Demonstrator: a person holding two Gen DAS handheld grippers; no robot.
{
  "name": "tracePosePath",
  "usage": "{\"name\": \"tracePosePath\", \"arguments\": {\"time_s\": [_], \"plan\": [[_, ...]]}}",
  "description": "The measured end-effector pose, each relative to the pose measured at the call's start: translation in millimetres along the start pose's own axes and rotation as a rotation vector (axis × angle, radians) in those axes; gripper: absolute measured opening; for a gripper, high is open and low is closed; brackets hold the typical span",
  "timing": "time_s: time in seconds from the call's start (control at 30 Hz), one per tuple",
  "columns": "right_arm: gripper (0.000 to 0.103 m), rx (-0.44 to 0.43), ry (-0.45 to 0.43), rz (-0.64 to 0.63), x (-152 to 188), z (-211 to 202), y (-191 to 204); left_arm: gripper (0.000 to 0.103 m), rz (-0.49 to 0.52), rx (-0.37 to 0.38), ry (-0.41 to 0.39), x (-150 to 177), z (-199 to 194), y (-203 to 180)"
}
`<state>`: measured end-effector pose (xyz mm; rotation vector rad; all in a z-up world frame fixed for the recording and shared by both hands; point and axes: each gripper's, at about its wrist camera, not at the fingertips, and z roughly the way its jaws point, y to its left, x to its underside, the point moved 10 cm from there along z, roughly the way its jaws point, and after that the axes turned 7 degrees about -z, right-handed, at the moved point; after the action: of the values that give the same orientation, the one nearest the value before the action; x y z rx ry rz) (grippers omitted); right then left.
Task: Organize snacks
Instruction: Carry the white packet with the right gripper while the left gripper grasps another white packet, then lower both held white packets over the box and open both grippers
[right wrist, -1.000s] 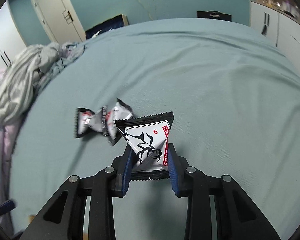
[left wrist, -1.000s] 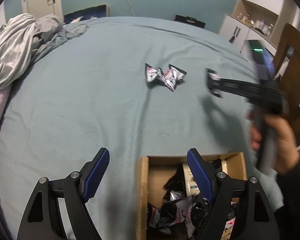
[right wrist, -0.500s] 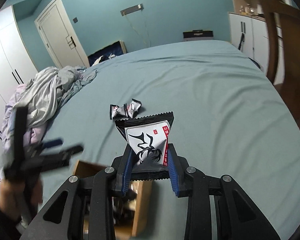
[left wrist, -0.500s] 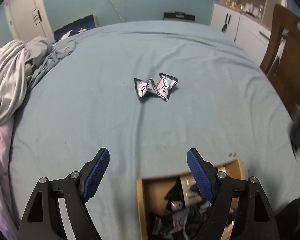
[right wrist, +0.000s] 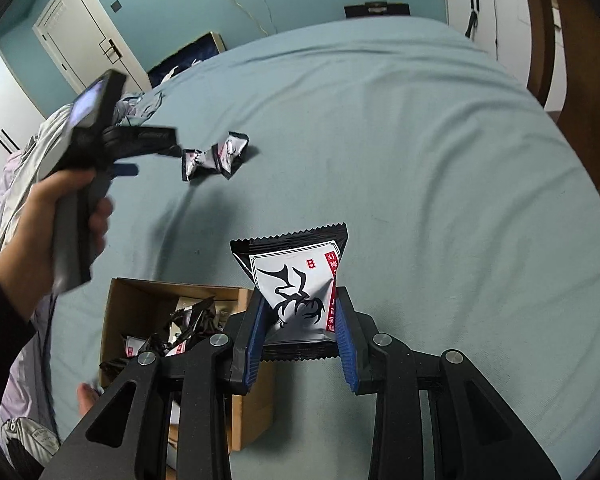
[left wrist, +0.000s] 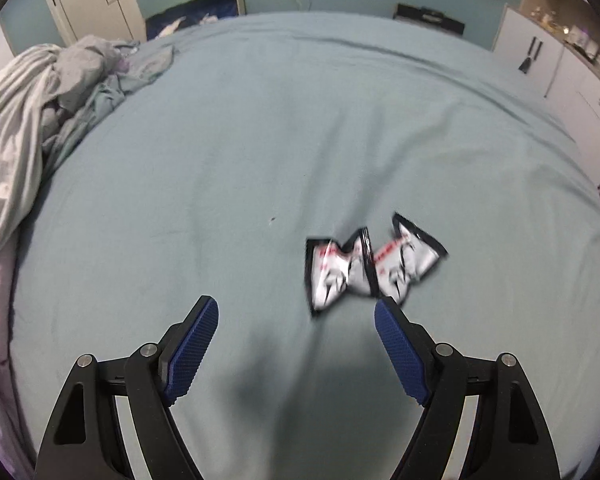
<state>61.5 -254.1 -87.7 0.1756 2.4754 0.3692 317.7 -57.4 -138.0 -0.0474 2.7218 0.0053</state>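
Observation:
My right gripper (right wrist: 300,320) is shut on a black-and-white snack packet (right wrist: 296,280) and holds it upright above the bed, just right of the open cardboard box (right wrist: 140,300) that holds several packets. Two more snack packets (left wrist: 370,266) lie side by side on the teal bed sheet; they also show in the right wrist view (right wrist: 214,156). My left gripper (left wrist: 296,320) is open and empty, just short of those two packets. It also shows in the right wrist view (right wrist: 156,152), held by a hand, left of the packets.
A heap of crumpled bedding (left wrist: 40,92) lies at the bed's left side. White cabinets (left wrist: 560,52) stand at the far right, and a wooden chair (right wrist: 572,40) stands by the bed's right edge. The sheet (left wrist: 300,120) stretches flat beyond the packets.
My left gripper has moved forward from over the box to the two loose packets. My right gripper has pulled back with its packet, to beside the box.

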Motion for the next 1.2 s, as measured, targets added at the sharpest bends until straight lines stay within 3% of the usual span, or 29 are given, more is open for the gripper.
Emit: {"name": "tracePosePath", "arguments": {"time_s": [0.2,0.27,0.3,0.43,0.77,1.03,1.2], "plan": [[0.031,-0.031,0.025,0.056,-11.0,16.9,-12.2,0.077,-0.004,-0.04,0.085,-12.3,46.8,-11.6],[0.031,-0.015,0.039,0.067,-10.4,22.5,-19.0,0.051,0.027,-0.04,0.123,-8.0,58.4,-19.0],[0.031,-0.009,0.044,0.071,-8.9,23.3,-20.6,0.043,0.035,-0.012,0.122,-7.5,58.7,-24.8],[0.031,0.051,0.052,0.077,-12.1,31.6,-30.1,0.026,0.056,-0.007,0.071,-4.7,42.0,-29.4],[0.031,0.108,0.035,0.085,-13.6,26.5,-28.3,0.024,0.152,0.023,-0.045,42.2,-55.2,-3.4],[0.031,0.131,-0.035,0.053,-7.2,2.0,-17.0,0.024,0.337,0.054,-0.162,115.2,-140.5,2.9],[0.031,0.04,-0.081,0.01,-2.4,-14.4,6.9,0.024,0.377,0.132,-0.199,160.1,-170.4,6.3]]}}
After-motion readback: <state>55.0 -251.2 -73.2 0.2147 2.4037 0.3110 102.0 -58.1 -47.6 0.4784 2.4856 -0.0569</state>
